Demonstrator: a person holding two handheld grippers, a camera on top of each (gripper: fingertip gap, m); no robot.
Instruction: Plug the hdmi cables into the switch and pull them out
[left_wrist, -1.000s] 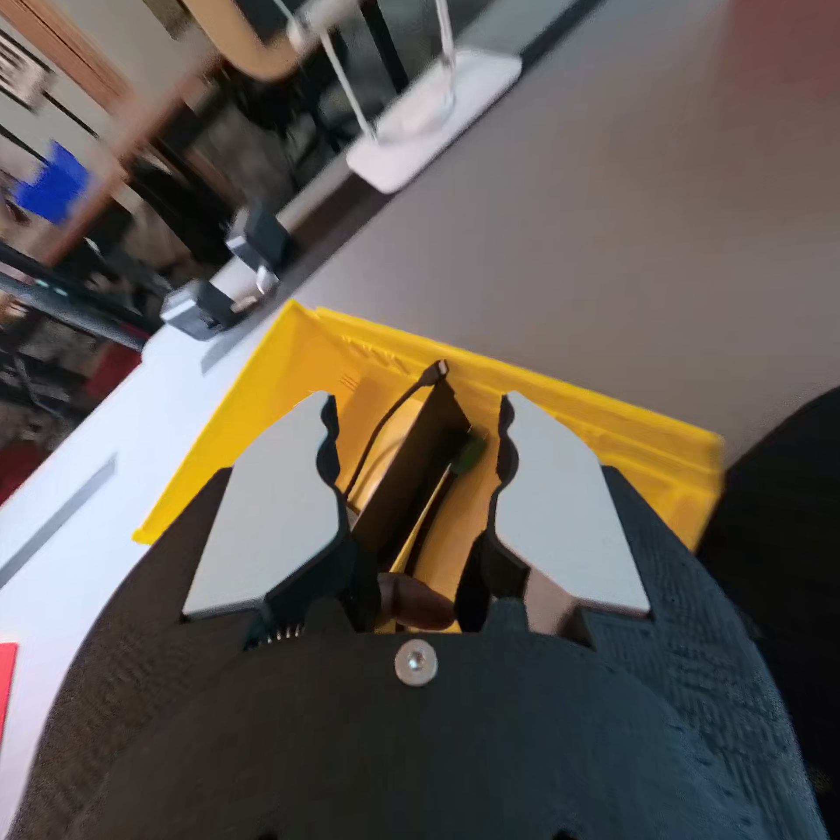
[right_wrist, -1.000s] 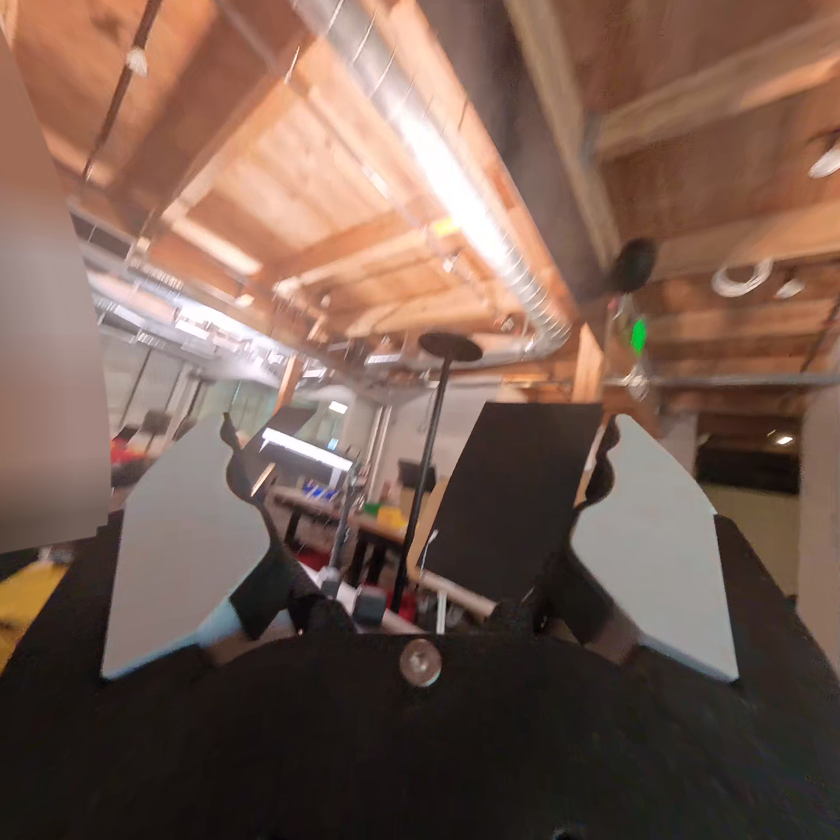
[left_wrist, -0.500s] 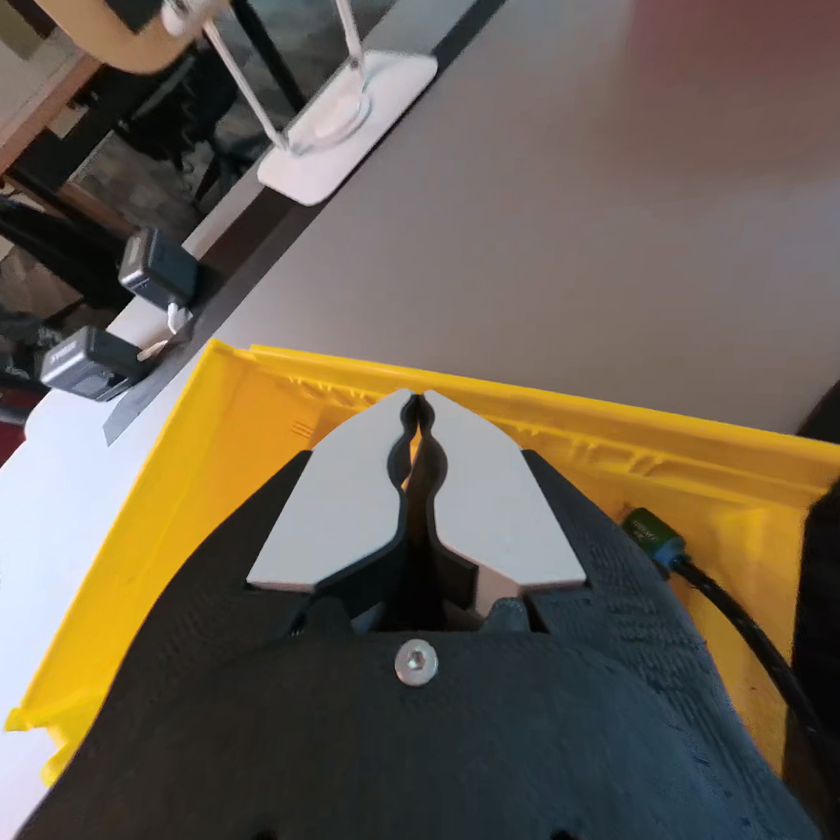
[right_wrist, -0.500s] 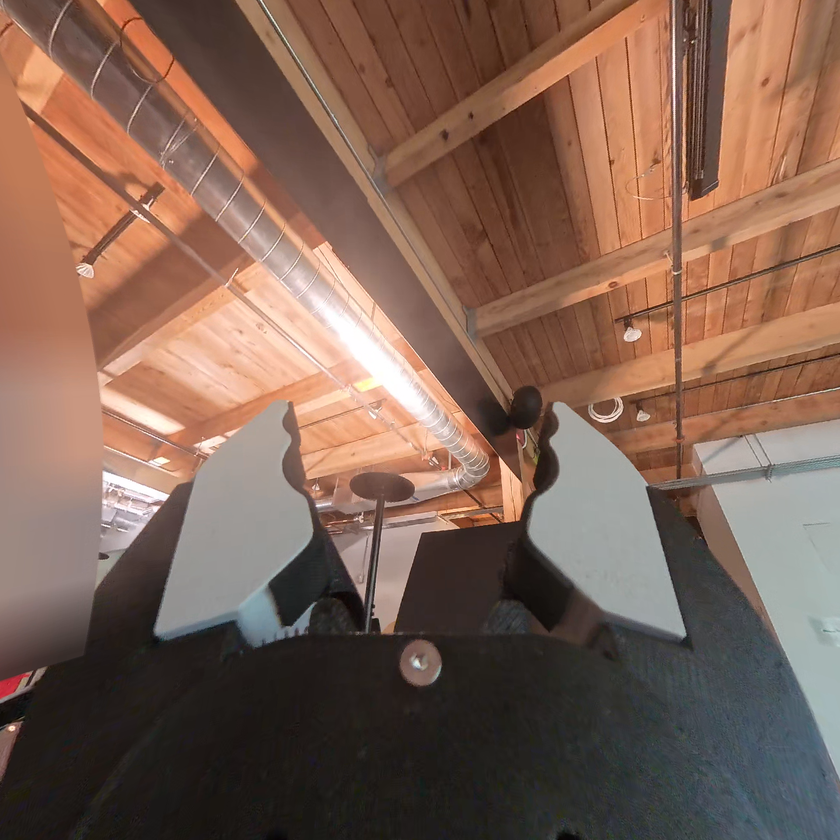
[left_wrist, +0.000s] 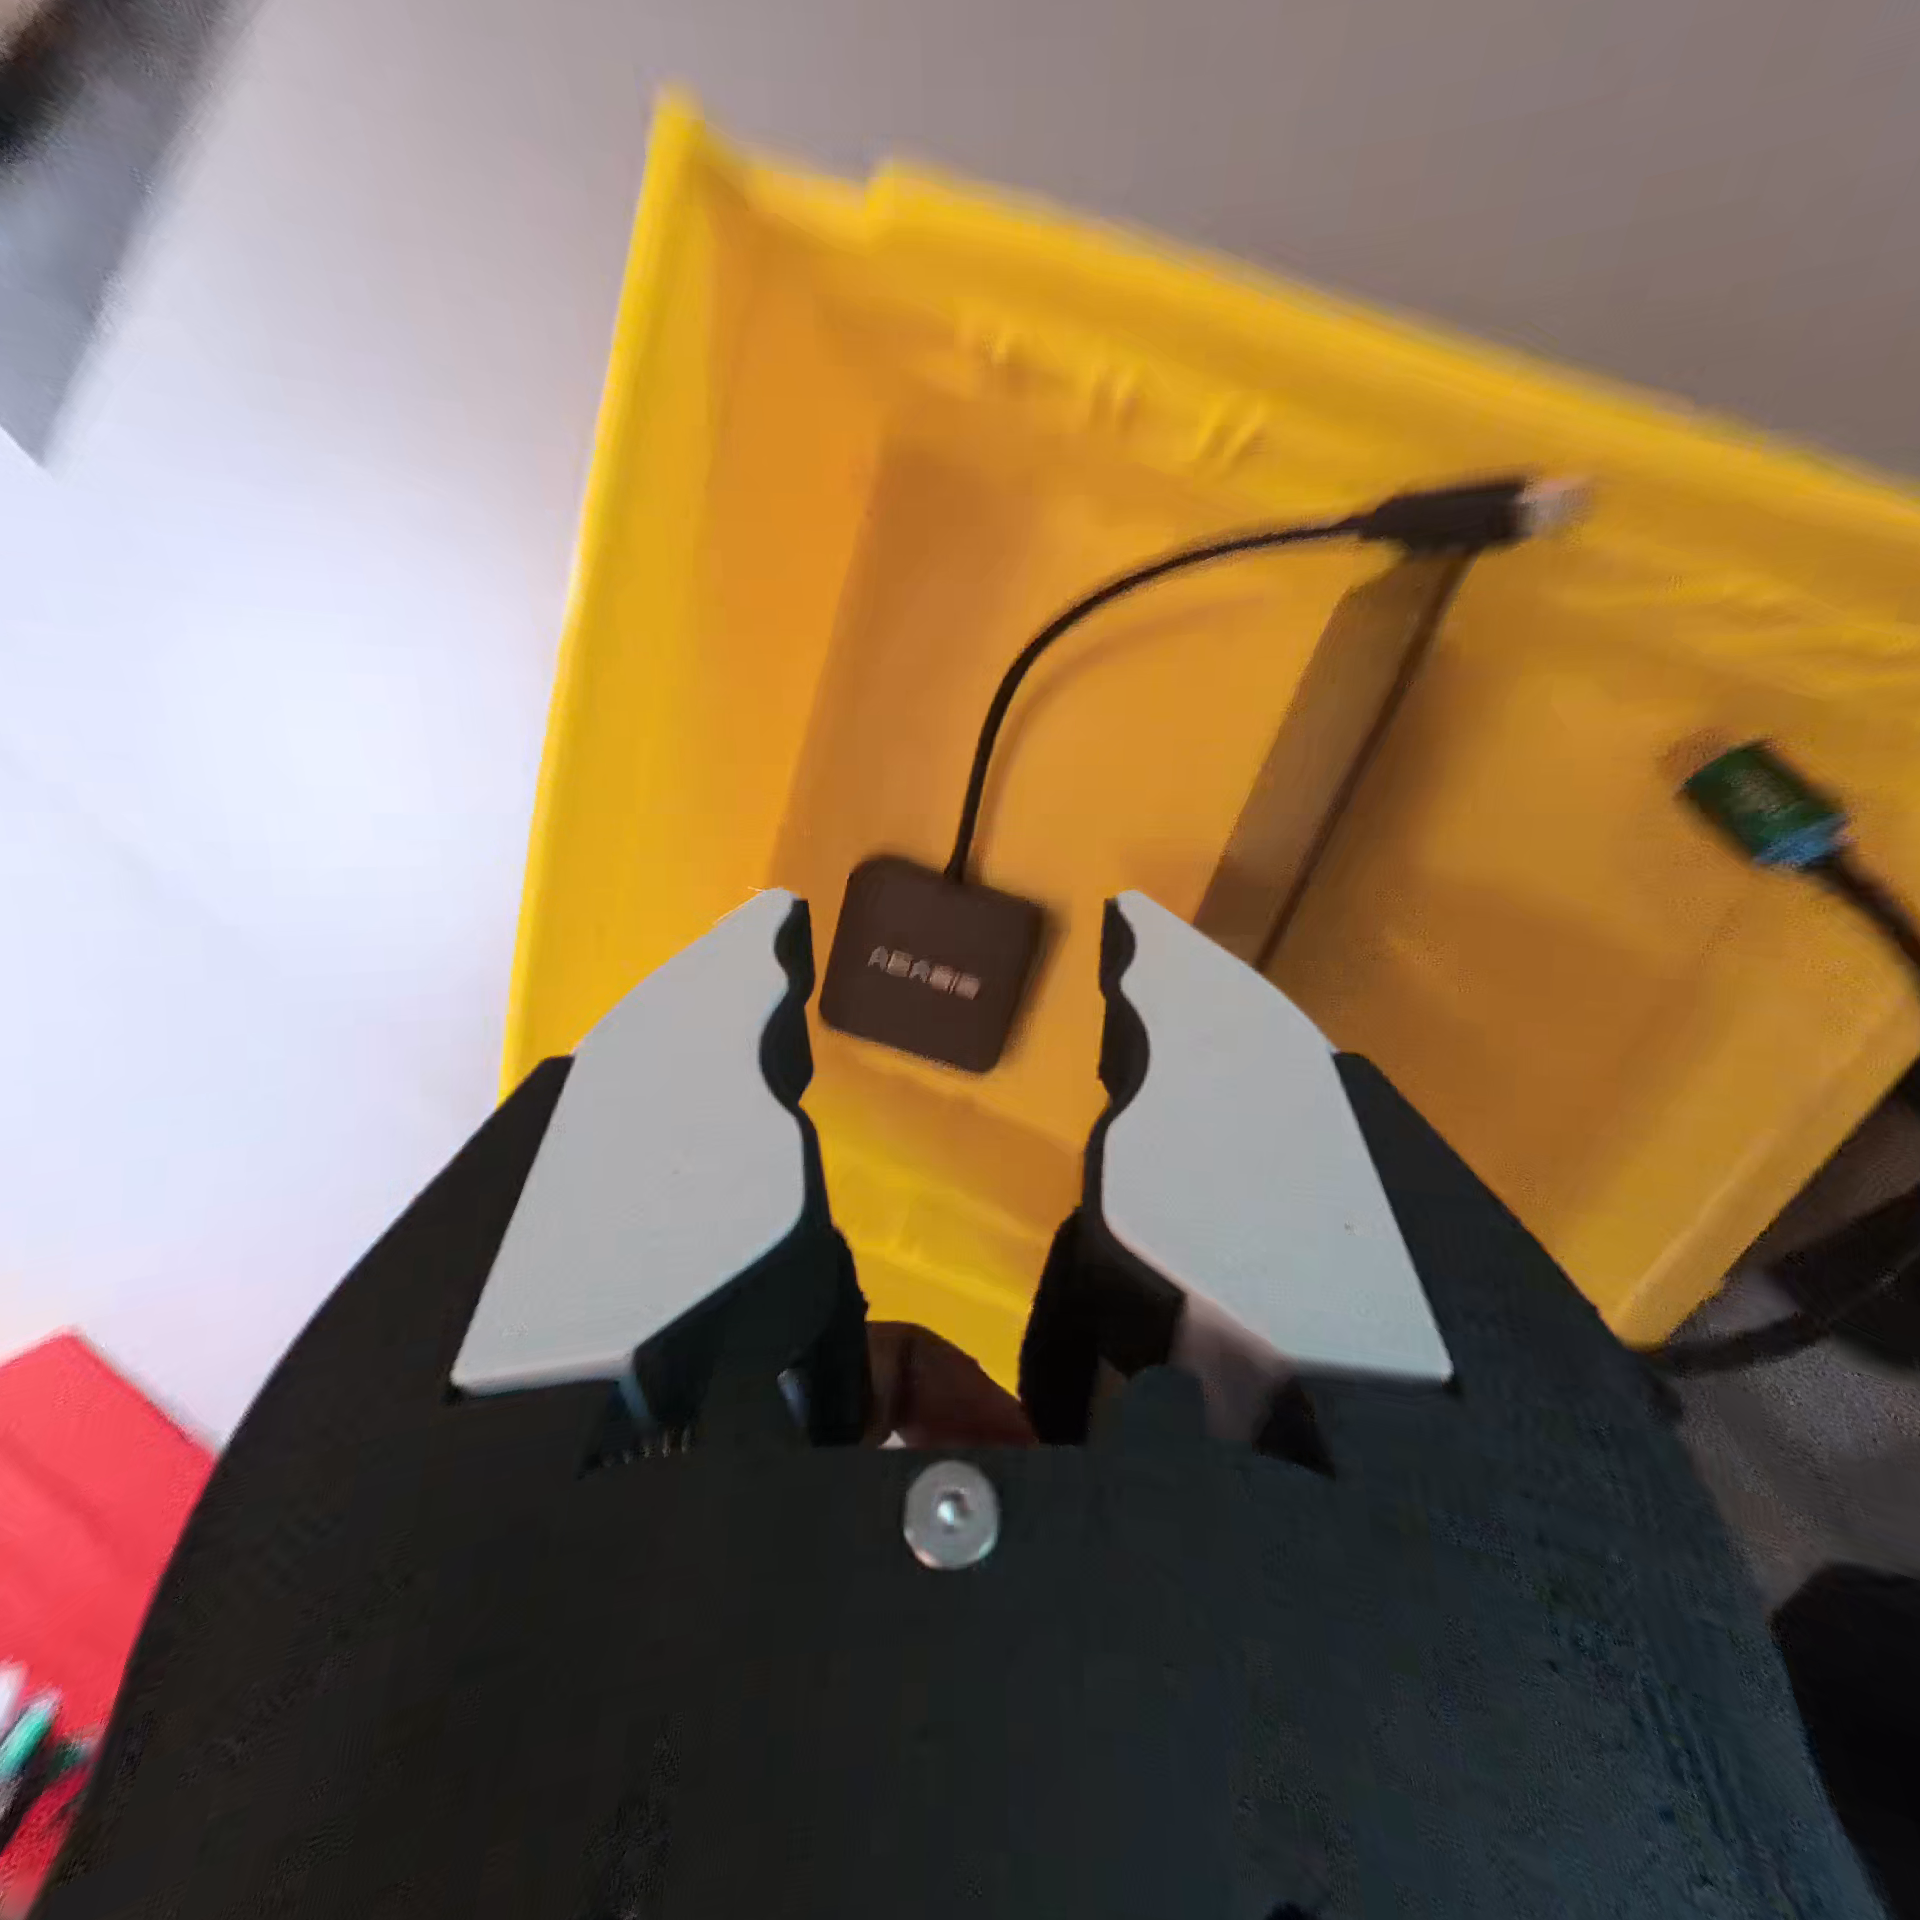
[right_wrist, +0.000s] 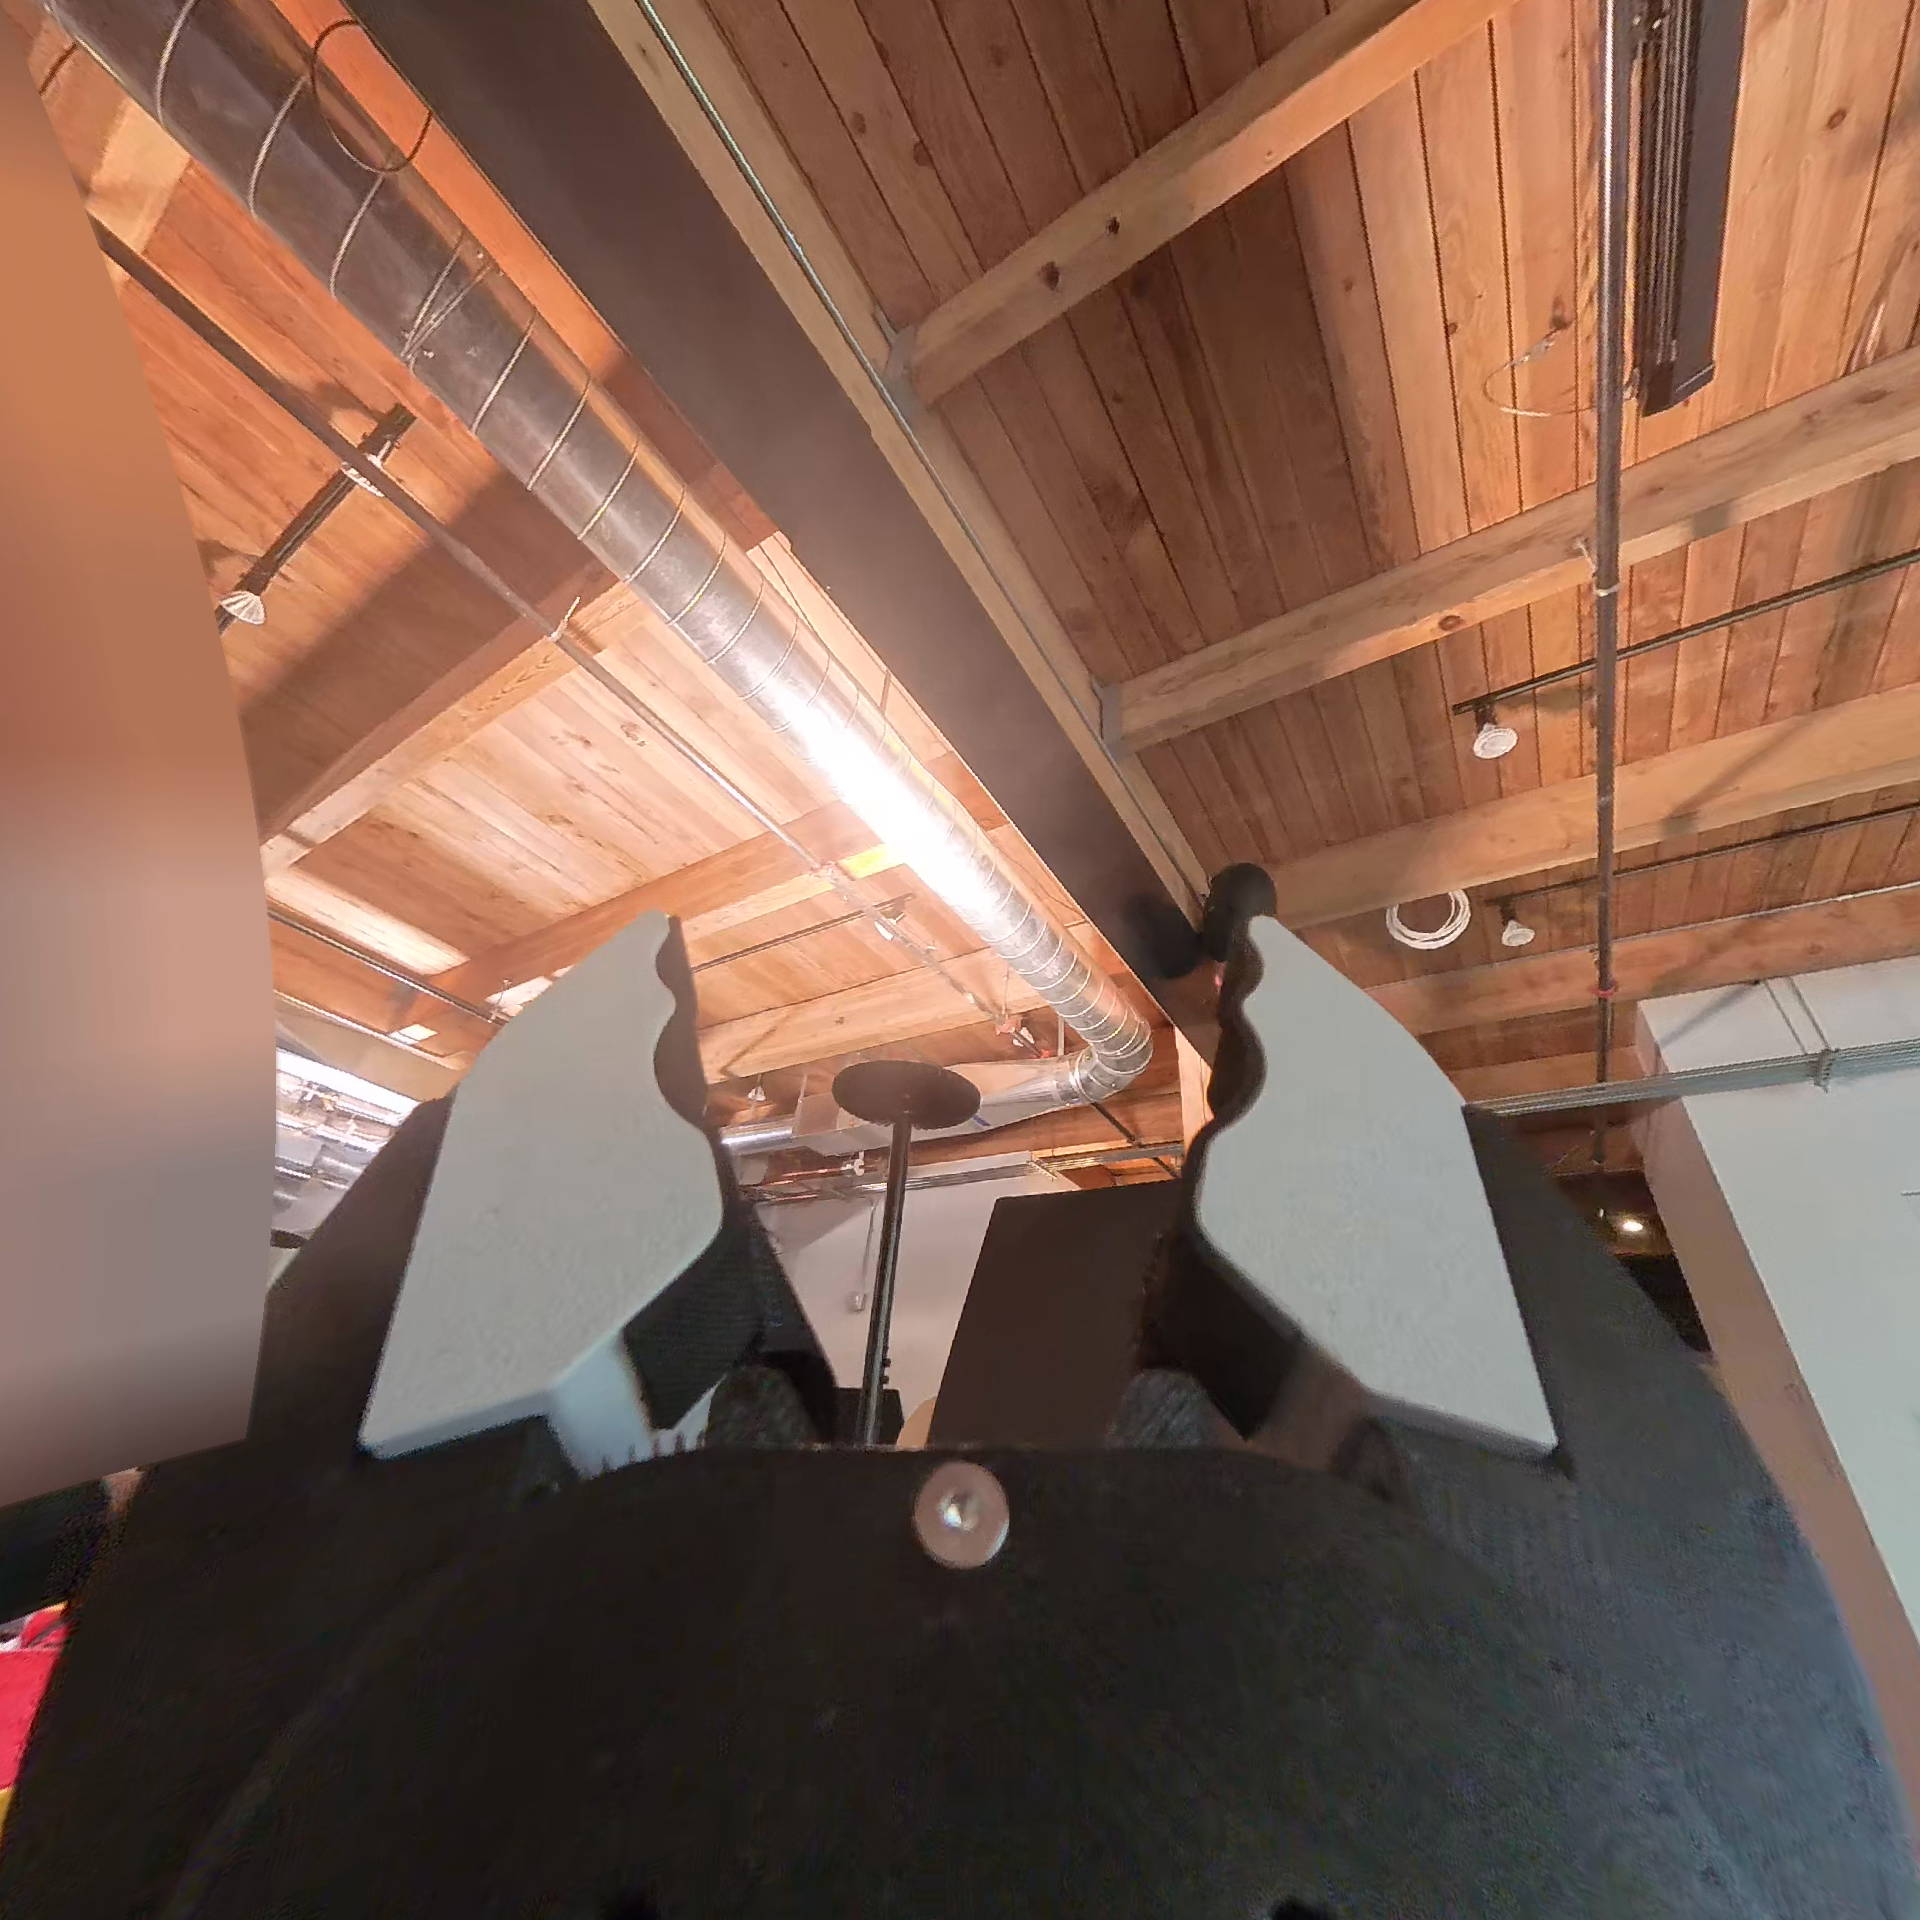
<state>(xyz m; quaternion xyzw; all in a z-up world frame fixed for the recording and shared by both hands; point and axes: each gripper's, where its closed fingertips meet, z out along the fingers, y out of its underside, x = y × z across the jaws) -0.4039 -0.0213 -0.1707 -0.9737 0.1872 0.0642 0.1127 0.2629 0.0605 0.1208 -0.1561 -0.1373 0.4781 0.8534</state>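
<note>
Left hand-held gripper (left_wrist: 951, 925) spread wide, empty, poised over the switch (left_wrist: 930, 975) lying in the yellow bin (left_wrist: 727, 520), evidently for pickup. Right hand-held gripper (right_wrist: 961, 956) wide, empty, aimed ceilingward.

Just ahead of the left tongs (left_wrist: 948, 920), between their spread tips, a small black square switch (left_wrist: 932, 977) in the yellow bin (left_wrist: 727, 540) bears a short row of pale marks, too blurred to read. Farther right, the green cable plug (left_wrist: 1756, 798) carries a label, also unreadable. The right wrist view shows no writing.
</note>
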